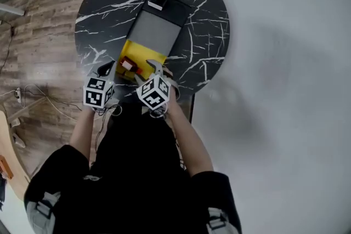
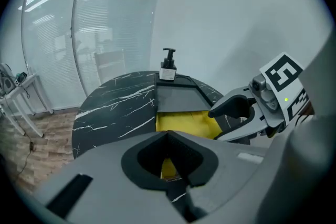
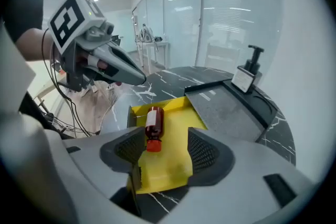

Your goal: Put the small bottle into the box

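Small bottle [image 1: 128, 66] in yellow box [image 1: 147, 54], marbled table [image 1: 107, 5]

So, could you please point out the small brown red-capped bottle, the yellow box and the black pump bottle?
small brown red-capped bottle [image 3: 153, 124]: right gripper view, on its body.
yellow box [image 3: 173, 152]: right gripper view, on its bare floor.
black pump bottle [image 3: 243, 80]: right gripper view, on its white label.

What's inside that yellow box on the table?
A small brown bottle with a red cap lies on its side in the yellow box. The fingers of the right gripper hide its near corners.
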Tool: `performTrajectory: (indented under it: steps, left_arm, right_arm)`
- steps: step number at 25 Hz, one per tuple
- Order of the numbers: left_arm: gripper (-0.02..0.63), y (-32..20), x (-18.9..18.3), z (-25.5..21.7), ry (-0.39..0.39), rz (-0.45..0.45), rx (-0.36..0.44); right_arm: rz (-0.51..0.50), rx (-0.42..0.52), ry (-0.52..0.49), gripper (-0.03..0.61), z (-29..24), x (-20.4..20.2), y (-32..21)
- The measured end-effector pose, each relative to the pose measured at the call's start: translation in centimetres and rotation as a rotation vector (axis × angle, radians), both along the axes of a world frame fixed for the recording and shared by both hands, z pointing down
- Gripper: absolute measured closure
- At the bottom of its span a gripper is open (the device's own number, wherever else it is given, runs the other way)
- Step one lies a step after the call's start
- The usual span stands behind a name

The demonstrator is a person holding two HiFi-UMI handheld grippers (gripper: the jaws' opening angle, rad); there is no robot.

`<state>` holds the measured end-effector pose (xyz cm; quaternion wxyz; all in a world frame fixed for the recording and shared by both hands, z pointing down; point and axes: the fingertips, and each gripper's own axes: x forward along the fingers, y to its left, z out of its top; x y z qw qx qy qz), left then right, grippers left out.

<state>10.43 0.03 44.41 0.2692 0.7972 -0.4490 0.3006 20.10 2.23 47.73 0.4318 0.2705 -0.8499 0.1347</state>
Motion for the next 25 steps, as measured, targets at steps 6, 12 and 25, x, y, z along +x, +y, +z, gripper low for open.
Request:
performTrajectory:
  steps: [6,12,25]
  left_arm:
    - [0.615,2.7,4.8,-3.9,0.004,0.033,0.091]
    - [0.615,5.8,7.9,-8.1,0.029,-0.006,0.173]
    - [0.615,9.1,12.4,-23.8,0.118,-0.057,0.555]
  right_arm:
    - [0.157,0.1,-0.175,0.563,-5.5,4.0,1.6]
    - [0.228,0.229,-0.283,0.581,-10.6,6.9,3.3]
    - [0.428,0.717,-0.488,0.583,-29.6,13.0,6.2]
